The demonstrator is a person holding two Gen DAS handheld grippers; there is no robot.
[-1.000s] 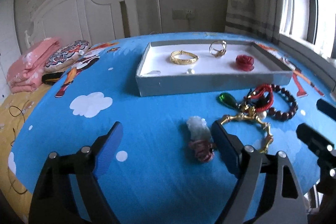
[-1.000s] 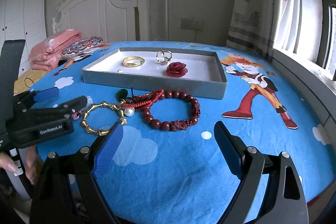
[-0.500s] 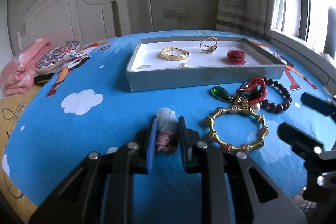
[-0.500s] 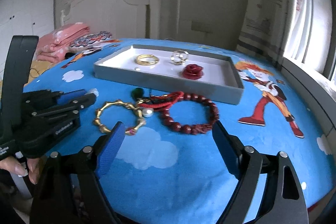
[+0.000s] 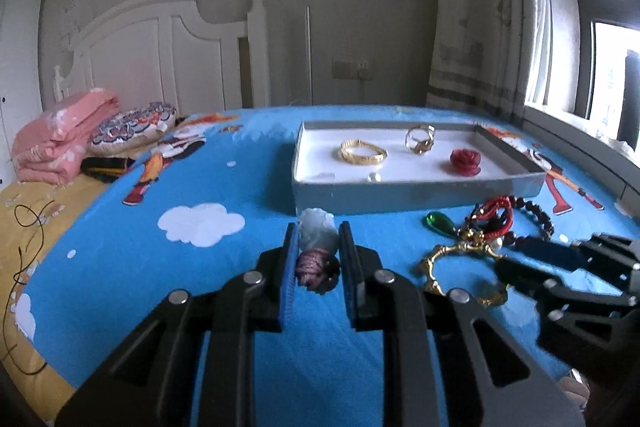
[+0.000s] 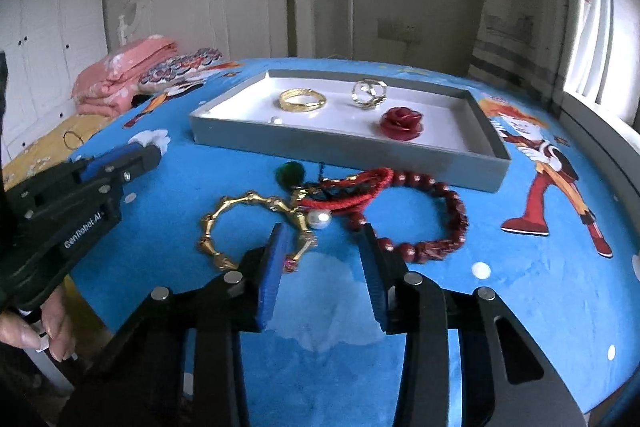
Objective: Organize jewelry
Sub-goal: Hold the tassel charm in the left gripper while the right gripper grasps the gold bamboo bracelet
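Observation:
My left gripper [image 5: 318,239] is shut on a pale jade pendant [image 5: 318,233] with a purple knotted cord, held above the blue cloth, in front of the grey tray [image 5: 416,193]. The tray holds a gold bangle [image 5: 363,151], a gold ring [image 5: 420,139], a red rose [image 5: 465,161] and a pearl. My right gripper [image 6: 322,239] is partly closed and empty, low over the cloth beside a gold bamboo bracelet [image 6: 256,231]. A pearl [image 6: 320,219], red cord [image 6: 352,193], green gem [image 6: 290,173] and dark red bead bracelet [image 6: 436,231] lie near it.
The left gripper shows at the left of the right wrist view [image 6: 80,195]. Folded pink bedding [image 5: 60,143] and a patterned pillow [image 5: 132,127] lie at the far left by a white headboard. A window and curtain stand on the right.
My left gripper closed on the jade pendant and lifted it toward the tray. My right gripper narrowed its jaws and came down closer to the gold bracelet.

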